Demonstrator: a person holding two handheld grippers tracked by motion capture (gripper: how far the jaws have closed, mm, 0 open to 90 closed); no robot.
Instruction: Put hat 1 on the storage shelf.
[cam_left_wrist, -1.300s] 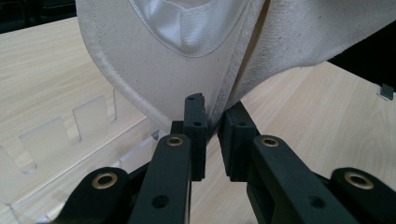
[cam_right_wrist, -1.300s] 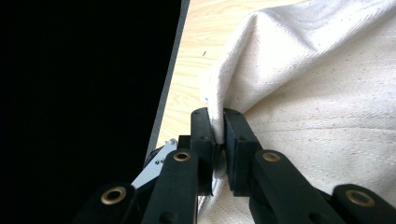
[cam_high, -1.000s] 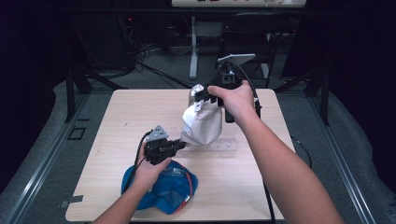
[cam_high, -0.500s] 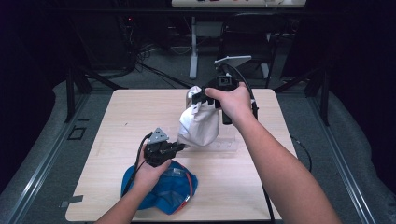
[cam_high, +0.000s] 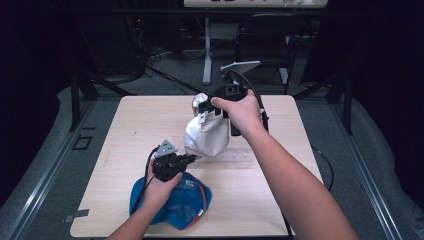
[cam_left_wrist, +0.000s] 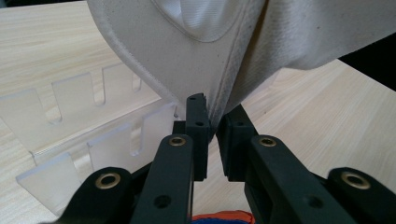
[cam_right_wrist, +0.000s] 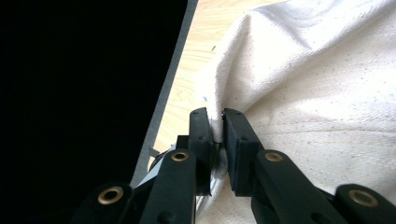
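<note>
Raised white cap slightly; both grippers pinching it.

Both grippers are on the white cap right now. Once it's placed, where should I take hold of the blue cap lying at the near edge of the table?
Probably by the edge of the blue cap, coming from the right side: it lies flattened on the table, so the thin rim suits narrow jaws. The left gripper and the left hand sit over its left part, while its right side lies bare.

Both claws hold a white cap above the table.
</note>
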